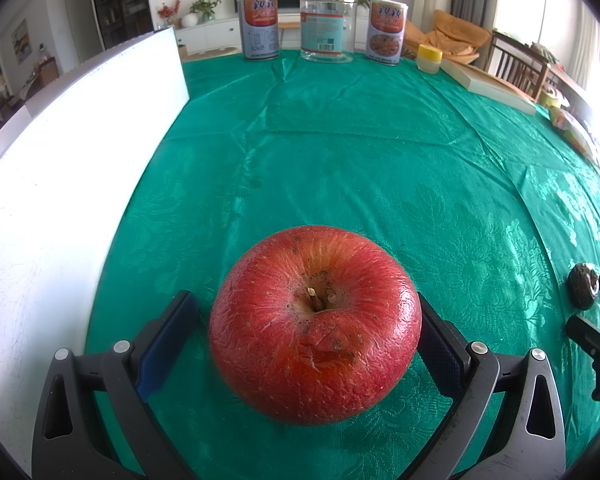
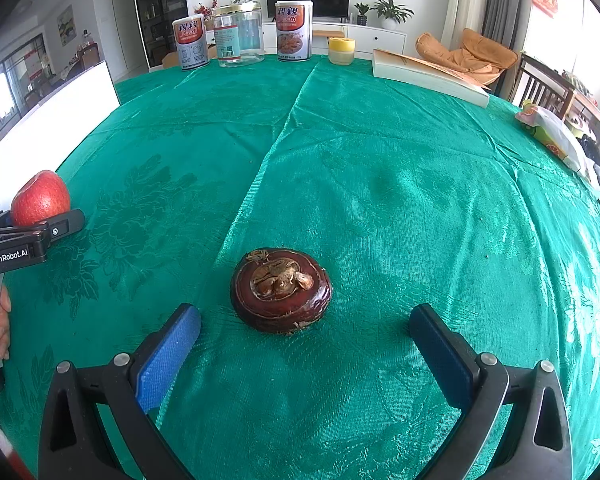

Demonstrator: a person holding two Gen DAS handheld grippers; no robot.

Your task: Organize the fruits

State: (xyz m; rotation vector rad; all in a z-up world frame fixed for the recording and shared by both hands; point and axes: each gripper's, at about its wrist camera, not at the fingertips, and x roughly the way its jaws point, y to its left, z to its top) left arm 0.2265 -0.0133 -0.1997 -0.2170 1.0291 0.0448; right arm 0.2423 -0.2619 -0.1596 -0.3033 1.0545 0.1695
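A big red apple (image 1: 315, 324) sits stem-up on the green cloth between the fingers of my left gripper (image 1: 308, 328). The right pad touches it; a small gap shows at the left pad, so the jaws stand open around it. The apple also shows in the right wrist view (image 2: 40, 198). A dark brown water chestnut (image 2: 281, 289) lies on the cloth just ahead of my right gripper (image 2: 305, 326), which is open and empty. The chestnut appears at the right edge of the left wrist view (image 1: 584, 286).
A white board (image 1: 60, 184) lies along the left side of the table. At the far edge stand two printed cans (image 1: 259, 26), a clear jar (image 1: 327, 26) and a small yellow-lidded jar (image 1: 429, 58). A flat box (image 2: 428, 76) and bagged items (image 2: 552, 132) lie at right.
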